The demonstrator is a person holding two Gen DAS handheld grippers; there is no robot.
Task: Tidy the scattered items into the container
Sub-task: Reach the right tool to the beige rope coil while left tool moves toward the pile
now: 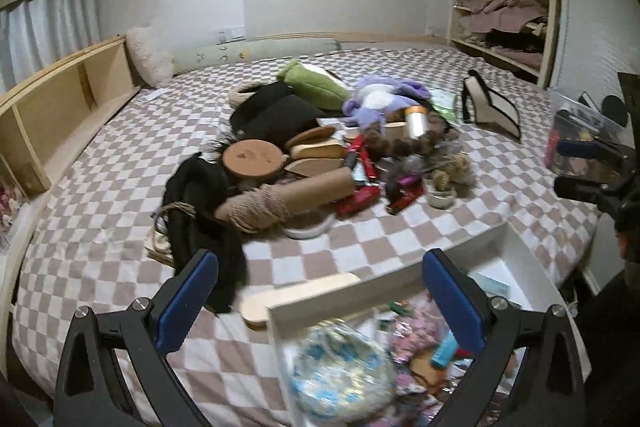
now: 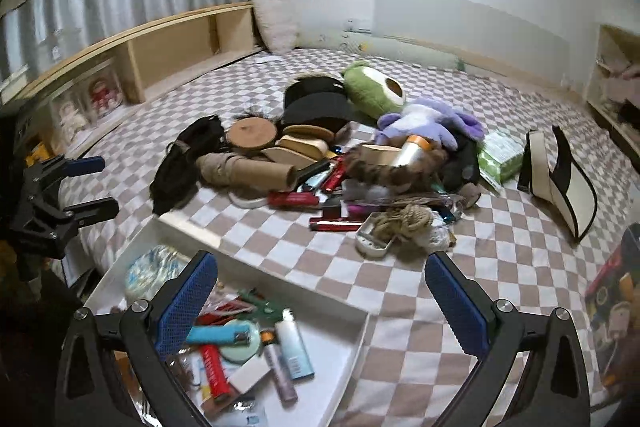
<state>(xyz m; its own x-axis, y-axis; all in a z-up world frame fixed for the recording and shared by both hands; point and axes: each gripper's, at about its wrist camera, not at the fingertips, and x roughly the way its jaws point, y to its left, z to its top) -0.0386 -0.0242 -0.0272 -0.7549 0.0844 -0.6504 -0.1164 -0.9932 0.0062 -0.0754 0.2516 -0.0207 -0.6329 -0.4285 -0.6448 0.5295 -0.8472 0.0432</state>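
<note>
Both my hand-held grippers, left (image 1: 320, 291) and right (image 2: 320, 291), gape empty over the half-filled white container (image 2: 352, 343); the pile (image 2: 320, 163) on the bed (image 2: 400, 291) is tangled, so one grab could drag neighbours along.

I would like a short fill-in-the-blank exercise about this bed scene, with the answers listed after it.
1. Both the left gripper and the right gripper are open and hold ____.
2. The white container rests on a bedcover with a ____ pattern.
3. The avocado-shaped plush toy is ____ in colour.
4. The lighter lies ____ the white container.

Answers: nothing; checkered; green; inside
</note>
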